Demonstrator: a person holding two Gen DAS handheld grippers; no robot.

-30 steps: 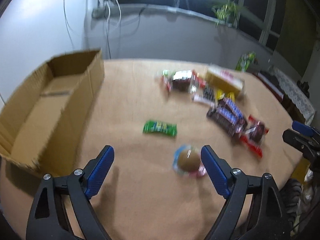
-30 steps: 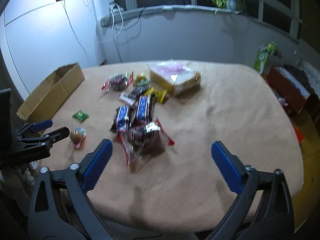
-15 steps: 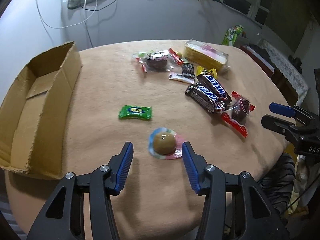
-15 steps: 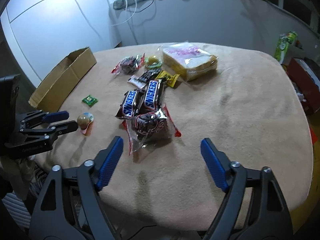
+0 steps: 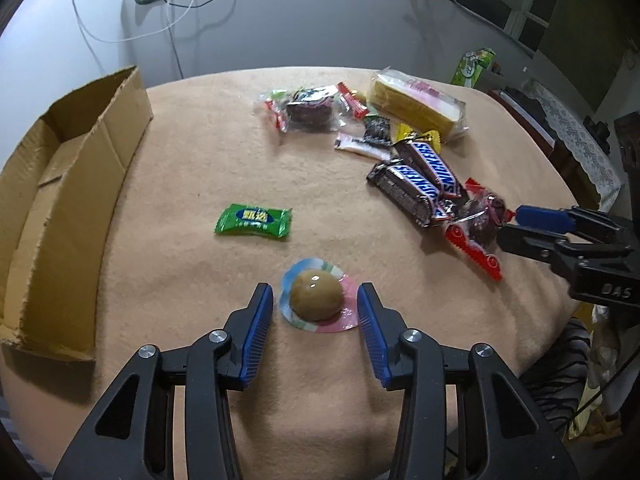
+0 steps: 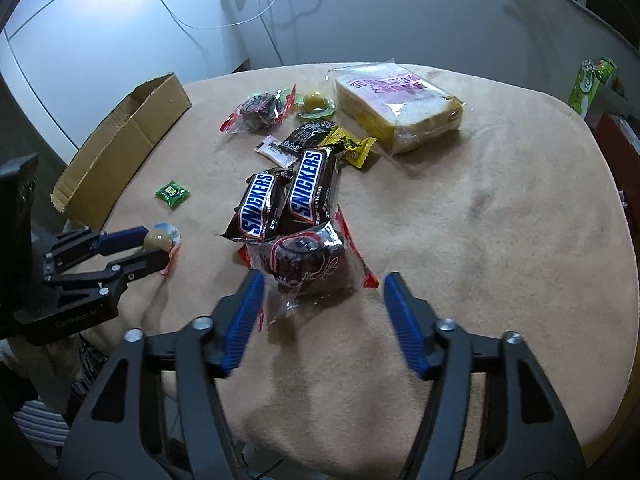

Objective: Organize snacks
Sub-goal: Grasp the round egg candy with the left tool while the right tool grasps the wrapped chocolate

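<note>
Left tongs (image 5: 316,312) angled down, closing astride jelly cup (image 5: 316,295)

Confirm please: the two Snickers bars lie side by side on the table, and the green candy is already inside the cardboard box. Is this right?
Not quite. The two Snickers bars do lie side by side on the table, but the green candy is not inside the cardboard box; it lies on the table beside the box. The left wrist view shows this most clearly.
</note>
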